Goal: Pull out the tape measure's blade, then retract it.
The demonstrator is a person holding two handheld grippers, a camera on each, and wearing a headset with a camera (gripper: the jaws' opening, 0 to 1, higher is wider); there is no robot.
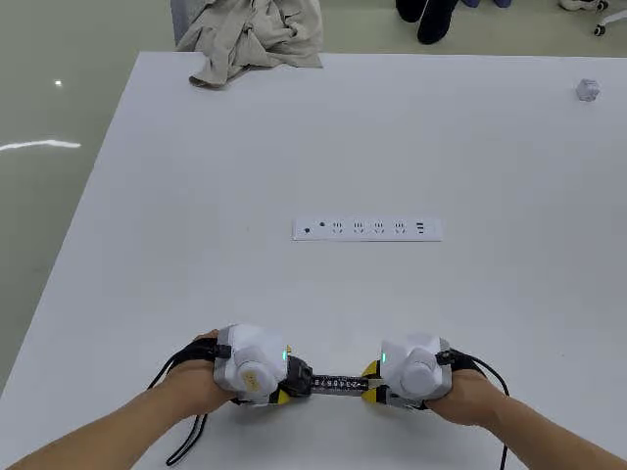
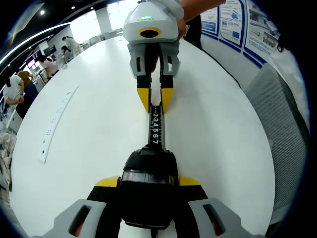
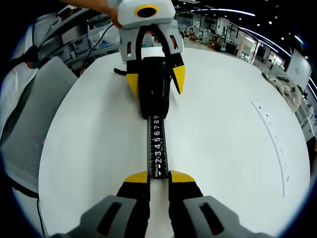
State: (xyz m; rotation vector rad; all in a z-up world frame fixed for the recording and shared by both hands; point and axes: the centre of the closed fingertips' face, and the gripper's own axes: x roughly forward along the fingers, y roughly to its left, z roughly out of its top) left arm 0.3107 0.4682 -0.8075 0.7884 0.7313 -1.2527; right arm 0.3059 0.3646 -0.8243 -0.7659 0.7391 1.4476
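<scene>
The black tape measure case [image 2: 150,186] sits between the yellow-tipped fingers of my left gripper [image 2: 150,182], which is shut on it. A short length of black blade [image 2: 155,128] with white numbers runs from the case to my right gripper [image 3: 158,175], shut on the blade's end. In the head view the left gripper [image 1: 286,380] and right gripper [image 1: 370,382] face each other near the table's front edge, with the blade [image 1: 338,382] stretched between them just above the white table [image 1: 294,147]. In the right gripper view the case [image 3: 153,87] lies straight ahead.
A white power strip [image 1: 366,229] lies mid-table, well beyond the grippers. A crumpled beige cloth [image 1: 253,37] rests at the far edge, and a small clear object [image 1: 587,90] sits far right. A grey mesh chair [image 2: 277,114] stands beside the table.
</scene>
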